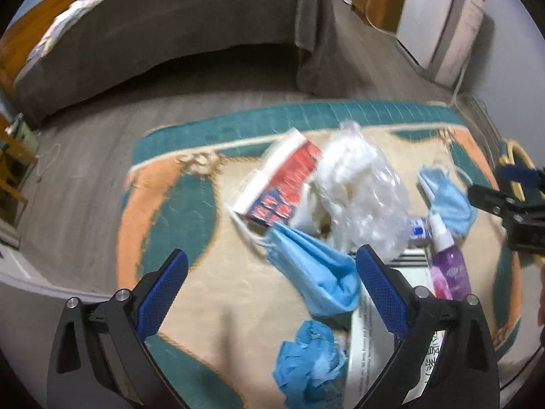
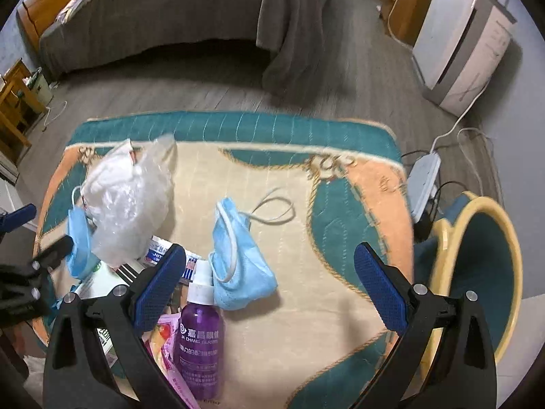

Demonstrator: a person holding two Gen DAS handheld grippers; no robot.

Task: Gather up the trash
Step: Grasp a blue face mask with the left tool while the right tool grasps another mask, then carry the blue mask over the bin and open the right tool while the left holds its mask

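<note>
Left tool: mine, released, jaws spread wide, holding nothing; it hangs over the rug above the folded blue mask.
Right tool: released too, empty, jaws wide; a second blue mask lies between its fingers, on the rug.
Trash, location: all of it sits on the patterned rug, clustered toward my left side. Clear plastic bag, red and white packet, crumpled blue glove, purple spray bottle, both masks.
Bin: yellow-rimmed bin stands just off the rug's right edge, mouth turned toward me.
Step in hand (my judgement): pick the mask under the right tool, since it lies apart from the pile and nearest the bin.
How to do it well: lower straight, straddle the bunched body of the mask, not the ear loop, which would slip; clench fully, cloth is thin.
In the way: the purple bottle touches the mask's left edge, so my left finger could knock it over. Keep the tool right of it.
Other things: power strip and cables beside the bin; bed with grey cover beyond; white appliance far right.
Caveat: left view is blurred, small items unclear.
</note>
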